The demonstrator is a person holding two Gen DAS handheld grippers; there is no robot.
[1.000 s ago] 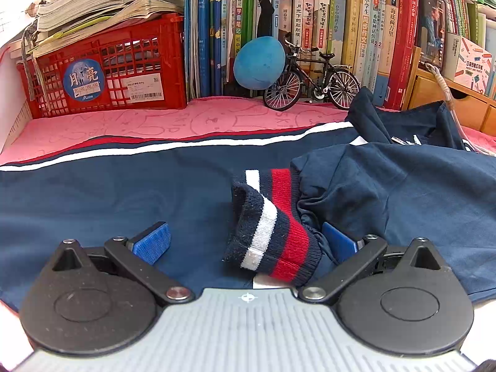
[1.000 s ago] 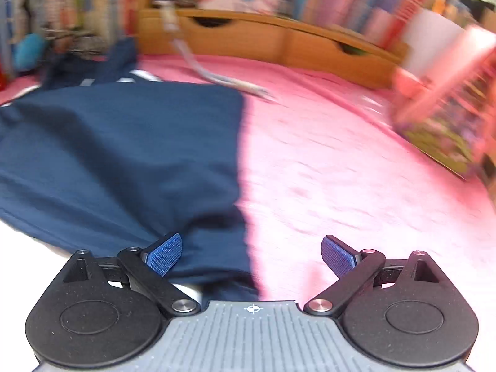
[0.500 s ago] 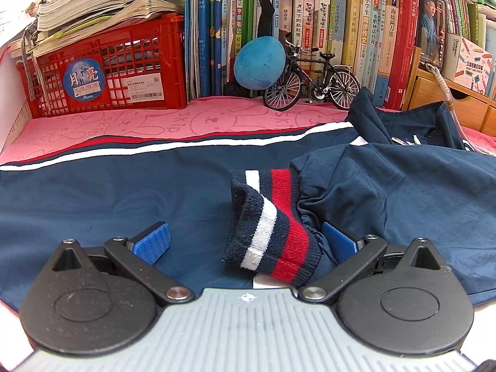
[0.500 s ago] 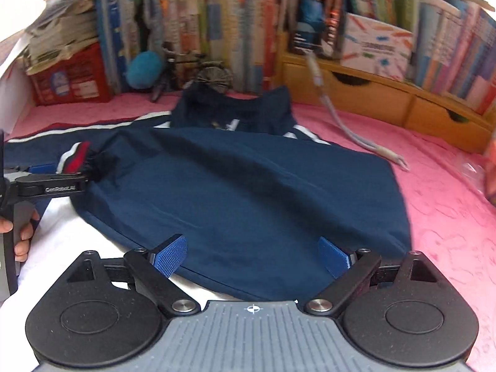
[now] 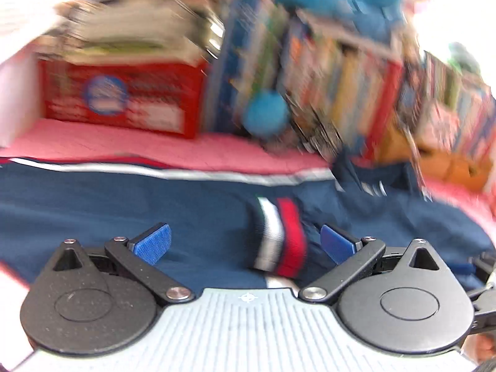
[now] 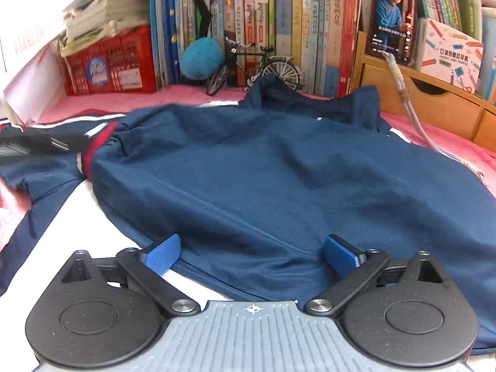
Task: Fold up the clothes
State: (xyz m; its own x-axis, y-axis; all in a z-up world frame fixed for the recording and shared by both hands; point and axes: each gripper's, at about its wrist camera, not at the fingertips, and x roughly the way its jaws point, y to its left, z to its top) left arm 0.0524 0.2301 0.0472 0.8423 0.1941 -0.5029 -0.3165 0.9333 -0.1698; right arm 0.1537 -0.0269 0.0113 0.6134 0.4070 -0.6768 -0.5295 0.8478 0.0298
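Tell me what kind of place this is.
Probably a bedroom or study corner at home. A navy jacket lies on a pink bedspread, with a packed row of books behind it, a red crate stacked with papers, and a model bicycle standing against the books.

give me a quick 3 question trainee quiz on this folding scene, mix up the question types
1. True or false: the right hand-held gripper is clamped on the navy jacket.
2. Multiple choice: what stands beside the blue ball in front of the books? A) a model bicycle B) a mug C) a lamp
3. Short answer: which colours stripe the ribbed cuff lying between the left hand-held gripper's fingers?

Key
1. False: its jaws stand wide open over the jacket's near edge.
2. A, the model bicycle.
3. Navy, white and red.
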